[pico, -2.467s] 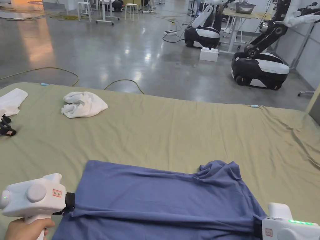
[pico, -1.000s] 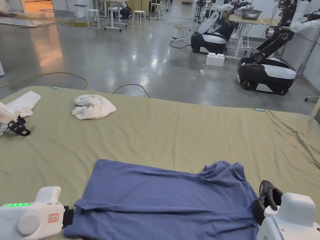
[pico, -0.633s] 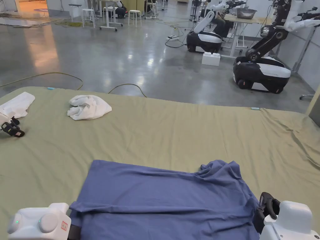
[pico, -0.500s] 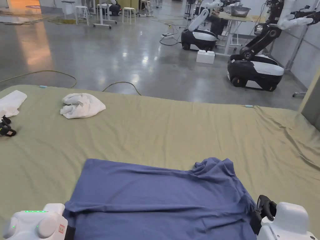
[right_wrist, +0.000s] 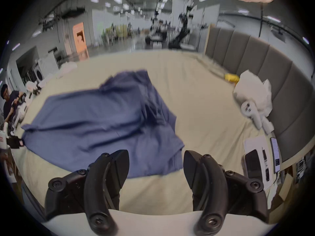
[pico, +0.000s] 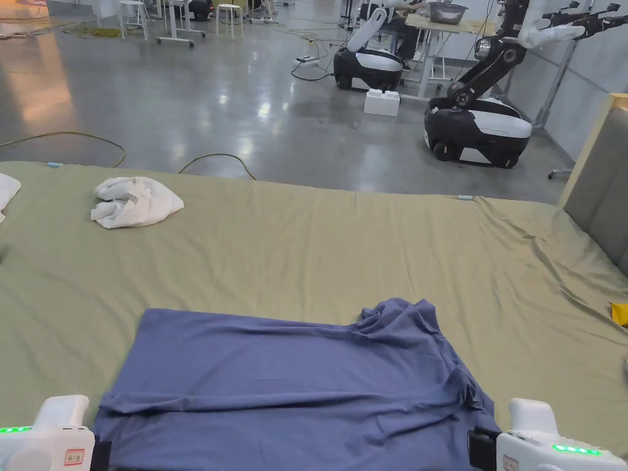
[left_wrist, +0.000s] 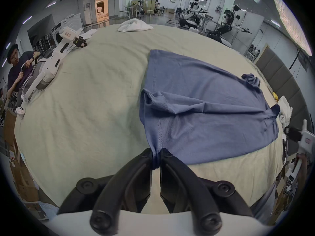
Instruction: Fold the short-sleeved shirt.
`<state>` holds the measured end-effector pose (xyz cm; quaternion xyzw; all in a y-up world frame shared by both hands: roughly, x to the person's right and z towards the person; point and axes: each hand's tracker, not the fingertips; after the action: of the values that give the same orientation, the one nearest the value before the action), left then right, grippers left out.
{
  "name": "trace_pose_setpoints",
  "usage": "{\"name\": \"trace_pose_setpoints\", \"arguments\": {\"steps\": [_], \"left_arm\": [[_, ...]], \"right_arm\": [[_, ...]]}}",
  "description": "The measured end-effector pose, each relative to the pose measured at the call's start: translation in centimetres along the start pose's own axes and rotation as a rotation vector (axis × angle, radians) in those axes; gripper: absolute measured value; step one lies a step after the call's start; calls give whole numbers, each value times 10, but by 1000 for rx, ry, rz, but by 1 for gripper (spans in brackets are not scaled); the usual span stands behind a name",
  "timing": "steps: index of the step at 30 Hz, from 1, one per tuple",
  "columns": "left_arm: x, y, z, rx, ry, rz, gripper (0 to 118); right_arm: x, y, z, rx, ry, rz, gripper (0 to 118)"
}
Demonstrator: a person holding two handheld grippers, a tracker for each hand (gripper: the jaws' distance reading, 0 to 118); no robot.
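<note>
The left claw is clamped on the near hem corner of the blue short-sleeved shirt, cloth bunched between its jaws. The right claw, which gripped the opposite near corner a couple of seconds ago, now stands wide open and empty, that corner lying just ahead of its jaws. The shirt spreads beyond both claws on the green bed sheet; a fold seems laid down. Farther off lies a crumpled white cloth.
</note>
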<state>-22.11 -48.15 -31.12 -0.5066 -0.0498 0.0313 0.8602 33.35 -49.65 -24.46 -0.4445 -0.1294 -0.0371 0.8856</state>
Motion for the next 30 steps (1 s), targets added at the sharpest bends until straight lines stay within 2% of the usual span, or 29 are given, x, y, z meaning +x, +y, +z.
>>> {"name": "trace_pose_setpoints", "arguments": {"steps": [4,6,7,8,10,11,22,30], "left_arm": [[0,1,4,24,-6,-3,10],[-2,2,0,31,-5,-1,10],[-3,3,0,32,-6,2,10],[-3,3,0,35,-4,4,10],[-4,4,1,46,-6,5,10],[-5,5,4,58,-4,7,10],[-8,20,71,178,-4,-36,10],[-28,-37,85,123,0,-10,10]], "right_arm": [[4,-2,-44,-139,40,10,68],[3,-6,-58,-192,67,3,45],[2,-8,-60,-199,107,3,30],[1,-7,-57,-167,129,-4,10],[-4,-4,-46,-158,136,-13,8],[-8,-3,-43,-151,102,-2,7],[-14,10,52,-3,29,124,7],[-10,-41,78,-88,35,177,7]]}}
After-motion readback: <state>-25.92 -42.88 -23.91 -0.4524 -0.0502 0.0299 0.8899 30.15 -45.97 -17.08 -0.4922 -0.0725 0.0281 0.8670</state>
